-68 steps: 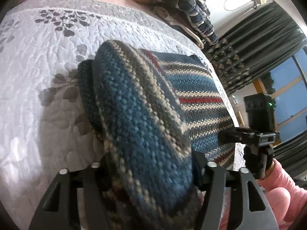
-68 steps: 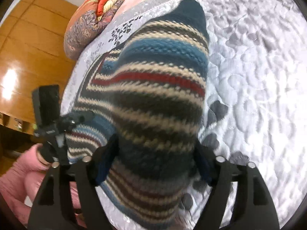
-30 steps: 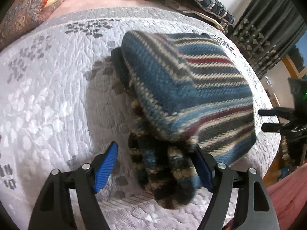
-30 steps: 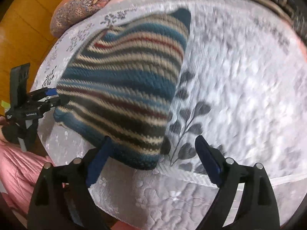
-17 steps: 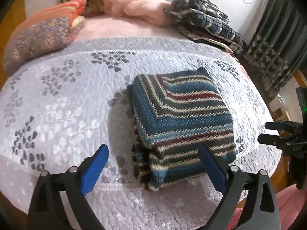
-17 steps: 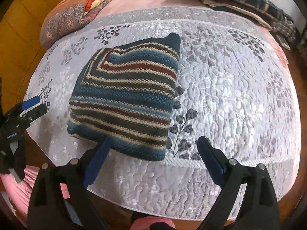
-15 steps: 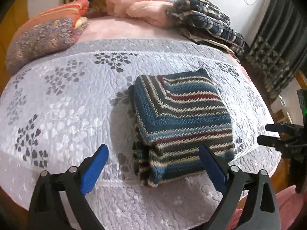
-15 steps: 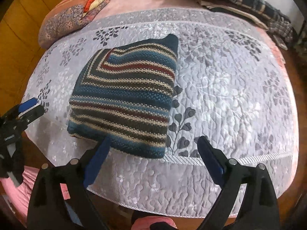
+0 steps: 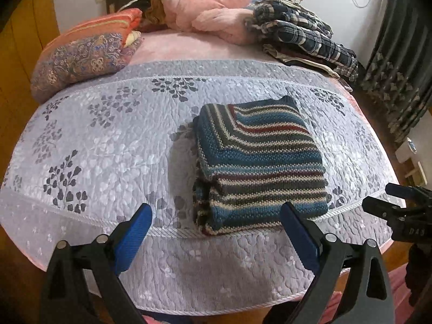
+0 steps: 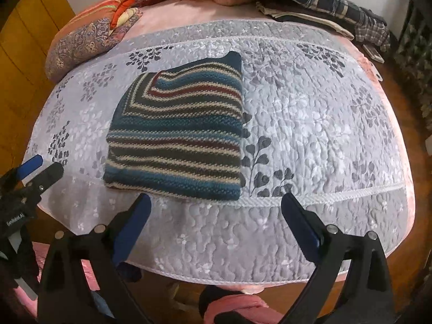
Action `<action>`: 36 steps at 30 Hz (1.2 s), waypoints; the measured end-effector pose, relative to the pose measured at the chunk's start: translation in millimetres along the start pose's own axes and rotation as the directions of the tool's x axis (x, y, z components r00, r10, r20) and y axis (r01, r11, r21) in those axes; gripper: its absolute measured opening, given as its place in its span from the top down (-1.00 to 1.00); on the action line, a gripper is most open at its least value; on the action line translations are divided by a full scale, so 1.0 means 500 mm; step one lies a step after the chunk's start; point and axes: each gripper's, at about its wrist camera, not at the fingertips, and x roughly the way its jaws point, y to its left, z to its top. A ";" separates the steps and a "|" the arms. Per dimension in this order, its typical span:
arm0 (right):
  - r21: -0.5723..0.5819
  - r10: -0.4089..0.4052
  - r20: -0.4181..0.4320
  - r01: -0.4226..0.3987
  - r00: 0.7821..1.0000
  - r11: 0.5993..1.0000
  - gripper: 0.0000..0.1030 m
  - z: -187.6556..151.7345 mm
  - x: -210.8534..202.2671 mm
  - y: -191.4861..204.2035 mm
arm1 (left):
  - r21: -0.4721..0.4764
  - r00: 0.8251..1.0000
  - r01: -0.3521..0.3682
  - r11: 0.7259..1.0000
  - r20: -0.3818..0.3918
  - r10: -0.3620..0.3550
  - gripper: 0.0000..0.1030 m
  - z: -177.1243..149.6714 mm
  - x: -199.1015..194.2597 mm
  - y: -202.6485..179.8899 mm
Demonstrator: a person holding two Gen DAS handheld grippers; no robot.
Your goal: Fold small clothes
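Only two markings are showing, both pale lettering on black gripper bodies; the left gripper [image 10: 40, 172], sitting at the left edge of the right wrist view, is carrying small print on its body that is reading roughly "GenRobot.AI", though the first letters are blurring; the right gripper [image 9: 391, 197], sitting at the right edge of the left wrist view, is bearing the characters "DAS" on its body, the last one being too soft to be sure of; nothing else is offering readable text.
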 end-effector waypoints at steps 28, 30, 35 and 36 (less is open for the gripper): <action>0.000 -0.016 0.000 0.016 1.000 1.000 -0.91 -0.006 0.007 0.019 | 0.021 0.998 -0.041 0.999 -0.036 0.042 -0.86 -0.017 0.017 -0.009; -0.009 -0.019 0.000 0.019 1.000 1.000 -0.91 -0.005 0.006 0.021 | 0.022 0.998 -0.043 0.999 -0.033 0.043 -0.86 -0.017 0.017 -0.010; -0.016 -0.021 -0.014 0.020 1.000 1.000 -0.91 -0.005 0.009 0.024 | 0.012 0.998 -0.051 0.999 -0.035 0.051 -0.86 -0.017 0.020 -0.005; -0.017 -0.024 -0.015 0.024 1.000 1.000 -0.91 -0.006 0.010 0.025 | 0.010 0.998 -0.052 0.999 -0.035 0.053 -0.86 -0.017 0.020 -0.005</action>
